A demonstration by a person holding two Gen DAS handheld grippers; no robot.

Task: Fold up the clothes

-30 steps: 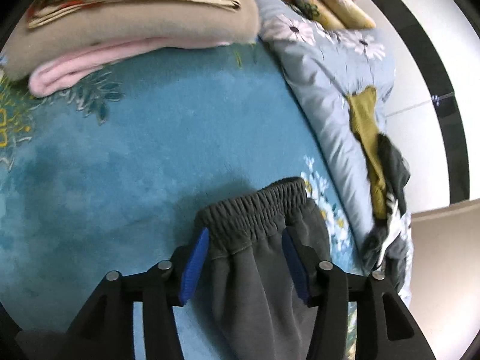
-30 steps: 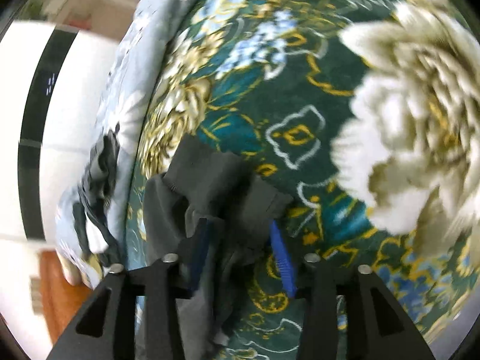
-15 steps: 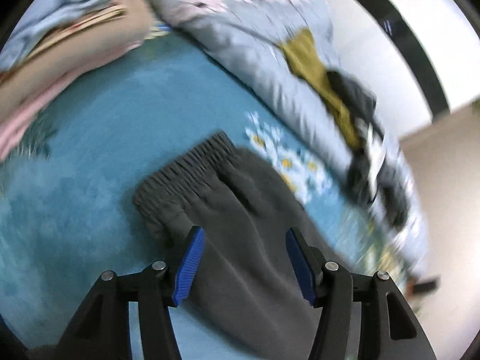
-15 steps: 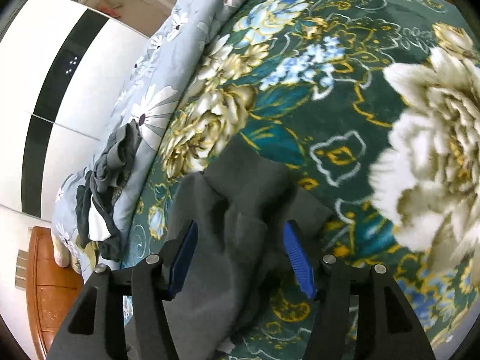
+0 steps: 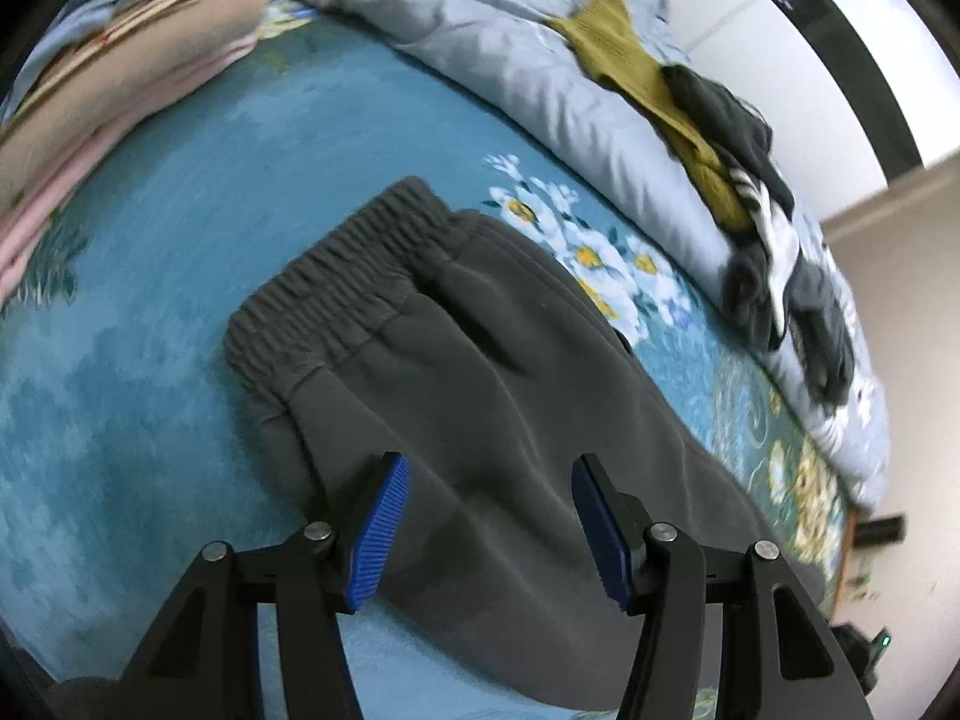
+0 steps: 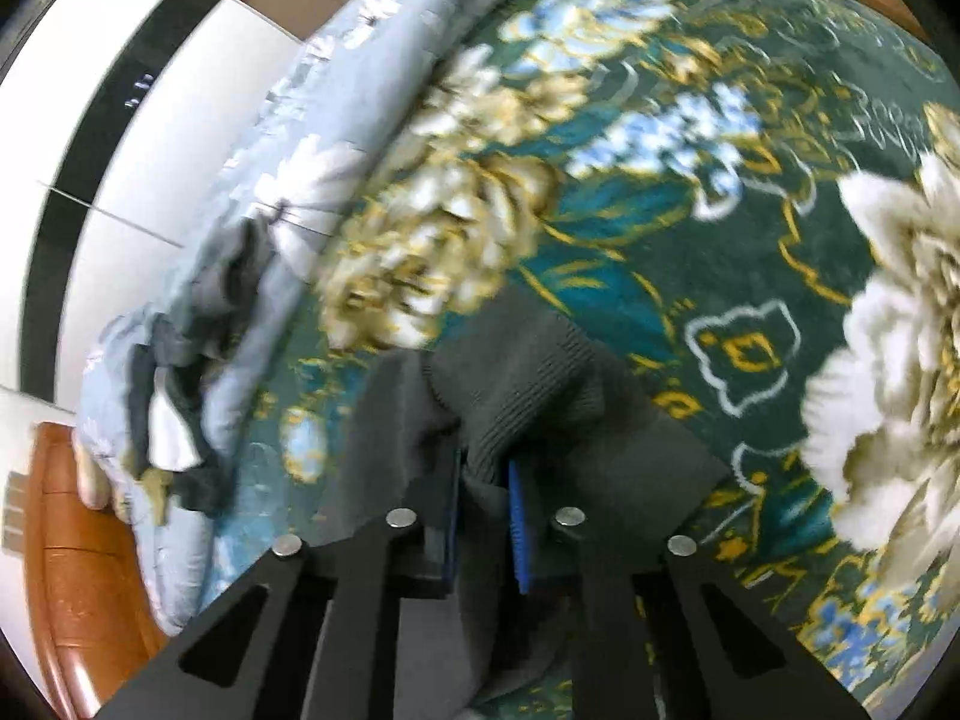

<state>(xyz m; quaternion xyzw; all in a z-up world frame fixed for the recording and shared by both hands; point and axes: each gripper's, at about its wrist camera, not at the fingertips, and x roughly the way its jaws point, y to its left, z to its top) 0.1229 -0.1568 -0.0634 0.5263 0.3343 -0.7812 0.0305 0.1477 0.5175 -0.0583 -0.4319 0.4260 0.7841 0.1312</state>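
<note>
Unlabelled grey sweatpants (image 5: 480, 372), right claw (image 6: 483, 504) closing on cuff (image 6: 516, 384)

Floral bed blanket (image 6: 690, 276) lying under both tongs, grey flowered quilt (image 5: 540, 78) bunching beyond them, white wardrobe (image 6: 120, 150) standing behind, orange wooden headboard (image 6: 84, 570) showing at the right tongs' lower left

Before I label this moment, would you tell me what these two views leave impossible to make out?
- Left wrist view: the trousers run off the bottom edge behind the left gripper, so the legs' ends are unseen.
- Left wrist view: the folded pile is cut by the edge and blurred; items cannot be counted.
- Right wrist view: the closing right gripper pinches the cuff; how many layers cannot be told.
- Both views: the heap of clothes is too tangled to separate.
</note>
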